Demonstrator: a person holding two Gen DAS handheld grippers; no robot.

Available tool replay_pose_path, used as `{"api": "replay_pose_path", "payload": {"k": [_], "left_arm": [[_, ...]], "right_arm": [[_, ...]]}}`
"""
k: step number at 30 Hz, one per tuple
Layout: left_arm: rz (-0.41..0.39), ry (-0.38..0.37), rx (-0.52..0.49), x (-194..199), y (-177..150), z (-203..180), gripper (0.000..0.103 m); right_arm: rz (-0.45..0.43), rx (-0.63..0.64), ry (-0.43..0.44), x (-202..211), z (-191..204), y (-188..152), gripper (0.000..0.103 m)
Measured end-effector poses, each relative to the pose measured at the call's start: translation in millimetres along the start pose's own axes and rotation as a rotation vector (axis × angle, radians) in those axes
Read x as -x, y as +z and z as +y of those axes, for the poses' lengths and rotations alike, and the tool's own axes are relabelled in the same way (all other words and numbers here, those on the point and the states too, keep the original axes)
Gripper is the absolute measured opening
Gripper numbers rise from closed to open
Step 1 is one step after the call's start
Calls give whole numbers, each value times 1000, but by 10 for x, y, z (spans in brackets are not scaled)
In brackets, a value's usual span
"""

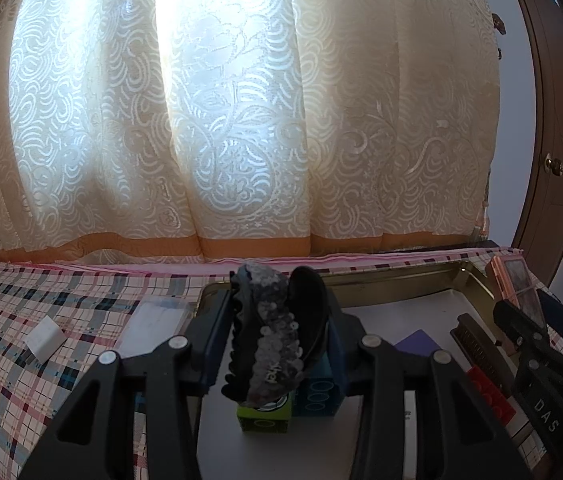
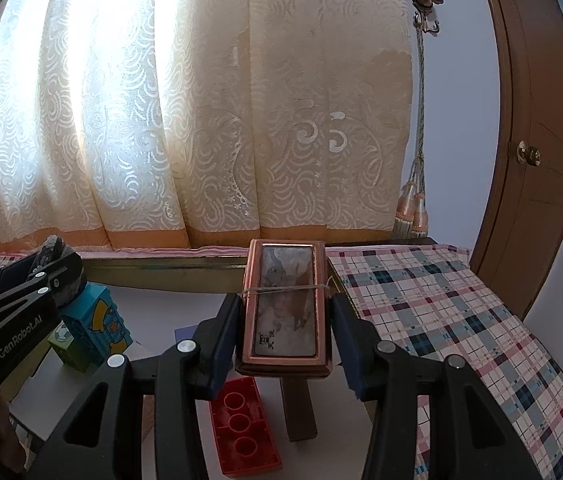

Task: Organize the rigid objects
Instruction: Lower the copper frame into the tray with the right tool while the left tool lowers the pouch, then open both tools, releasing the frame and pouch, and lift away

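My left gripper (image 1: 277,332) is shut on a black sequined hair clip (image 1: 273,332) and holds it above a gold-rimmed tray (image 1: 397,292). Below it stand a green block (image 1: 265,416) and a blue block (image 1: 319,396). My right gripper (image 2: 285,316) is shut on a copper-framed rectangular box (image 2: 285,308) tied with a string, held over the tray's right side. A red brick (image 2: 241,428) and a brown brush (image 2: 299,408) lie beneath it. The right gripper also shows in the left wrist view (image 1: 521,320), and the left gripper shows in the right wrist view (image 2: 41,272).
The tray rests on a plaid tablecloth (image 1: 41,320). A white eraser-like block (image 1: 45,338) and a clear plastic case (image 1: 157,316) lie left of the tray. A purple piece (image 1: 417,342) lies in the tray. A lace curtain (image 1: 201,120) hangs behind; a wooden door (image 2: 533,120) stands right.
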State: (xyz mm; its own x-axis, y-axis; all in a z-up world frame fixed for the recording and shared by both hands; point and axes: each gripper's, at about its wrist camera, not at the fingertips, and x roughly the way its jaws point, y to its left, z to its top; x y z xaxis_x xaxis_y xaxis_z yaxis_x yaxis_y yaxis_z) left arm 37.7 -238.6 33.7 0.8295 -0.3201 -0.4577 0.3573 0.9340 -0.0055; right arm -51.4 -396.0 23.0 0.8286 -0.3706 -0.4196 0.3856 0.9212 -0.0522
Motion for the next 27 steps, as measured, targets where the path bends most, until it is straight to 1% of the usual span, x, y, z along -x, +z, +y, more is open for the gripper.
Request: {"api": "replay_pose_path", "payload": {"k": [16,21,24,26,27], "left_arm": [[-4,6,-7,8,-4,4,43],[-6,9,-10,7,-2,-3,43],[-8,16,-9,10,-5,-7,43],[-8,19,-9,20,-5,-3,47],[-14,20,-7,38,-3,-3,55]], "right_arm": [[28,4,28,-31,11,3,49],[27,6,30,-26,9,2,49],[23,-3,46,-14,-3,0,49],[17,-9,52,-2,-2,2,51],[10,-13,47,10,-4,1,57]]}}
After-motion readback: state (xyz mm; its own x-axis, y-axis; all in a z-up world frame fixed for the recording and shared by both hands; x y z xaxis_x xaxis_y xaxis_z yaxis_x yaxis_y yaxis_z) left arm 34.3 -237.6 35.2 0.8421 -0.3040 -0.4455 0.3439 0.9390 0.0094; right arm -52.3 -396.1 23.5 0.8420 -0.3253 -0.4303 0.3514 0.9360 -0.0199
